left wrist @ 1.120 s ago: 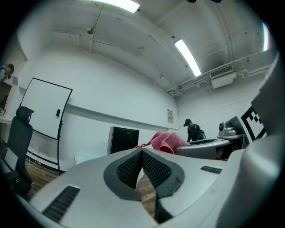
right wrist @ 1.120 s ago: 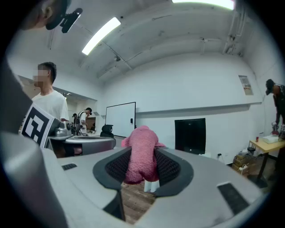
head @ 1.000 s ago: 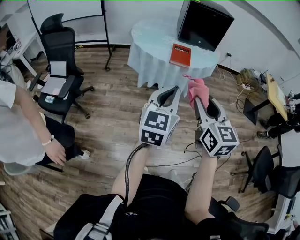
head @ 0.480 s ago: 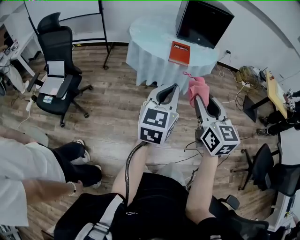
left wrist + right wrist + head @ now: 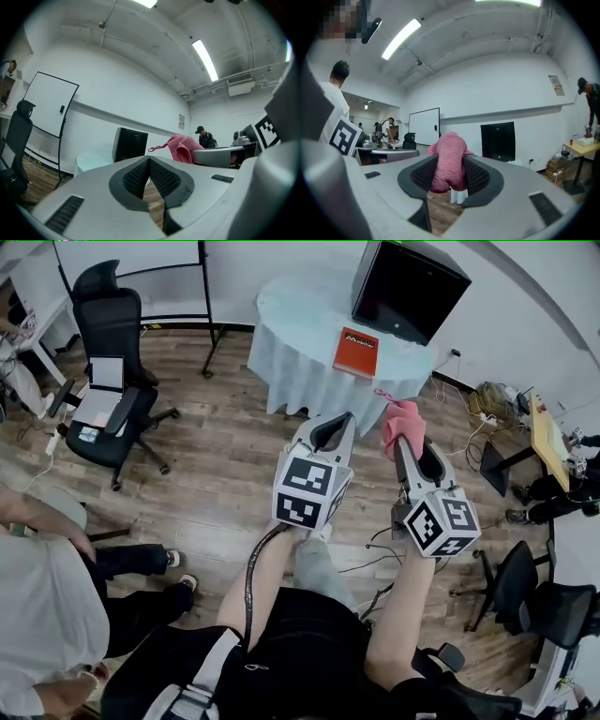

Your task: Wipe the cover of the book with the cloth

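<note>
An orange-red book (image 5: pixel 356 352) lies flat on the round table with a pale cloth cover (image 5: pixel 309 334), well ahead of both grippers. My right gripper (image 5: pixel 401 428) is shut on a pink cloth (image 5: pixel 401 424), which bunches up above the jaws; the pink cloth (image 5: pixel 449 161) fills the gap between the pads in the right gripper view. My left gripper (image 5: pixel 340 418) is shut with nothing in it, its pads (image 5: pixel 159 176) meeting at the tip. The cloth (image 5: pixel 180 147) shows to its right. Both grippers hang in the air over the wooden floor, short of the table.
A black box-like monitor (image 5: pixel 409 289) stands on the table behind the book. A black office chair (image 5: pixel 112 390) with a laptop is at left, a whiteboard stand (image 5: pixel 211 306) beyond it. A person in white (image 5: pixel 42 615) stands at lower left. Cables and more chairs (image 5: pixel 525 587) lie right.
Both grippers have kept their pose while the view shifted slightly toward the table. The person in white at left has moved down toward the lower left corner.
</note>
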